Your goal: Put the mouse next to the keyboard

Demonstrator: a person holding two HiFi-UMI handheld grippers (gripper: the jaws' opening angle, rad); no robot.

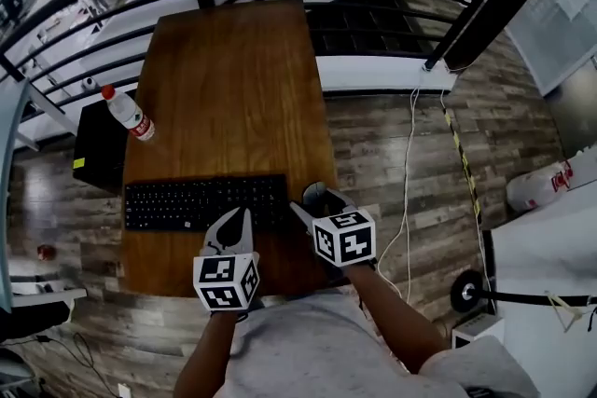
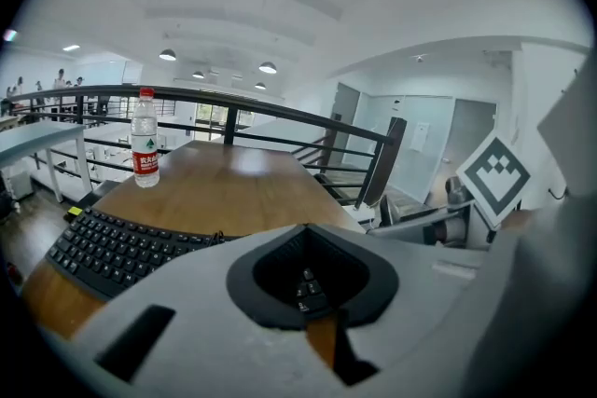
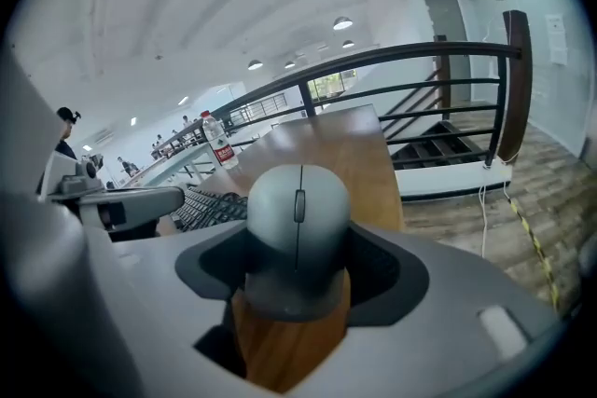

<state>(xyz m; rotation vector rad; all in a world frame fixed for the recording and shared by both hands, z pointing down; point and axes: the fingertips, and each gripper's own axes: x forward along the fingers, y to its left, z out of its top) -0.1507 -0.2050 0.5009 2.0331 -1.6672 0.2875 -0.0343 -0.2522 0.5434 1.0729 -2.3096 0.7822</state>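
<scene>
If the right gripper (image 3: 297,289) opens with a jolt, I'd guess the mouse (image 3: 297,224) could skid off the table (image 1: 233,79) edge close on its right. Its jaws are closed on the mouse's sides, just beside the keyboard (image 1: 205,202), at its right end. The left gripper (image 2: 315,298) has its jaws together and holds nothing.

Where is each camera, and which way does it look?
Head view: on the person's head, looking steeply down at the brown wooden table; both arms show.
Left gripper view: on the left gripper, facing along the table over the black keyboard; its grey jaws show.
Right gripper view: on the right gripper, facing the grey computer mouse between its jaws.
Both gripper views share the red-labelled water bottle.
</scene>
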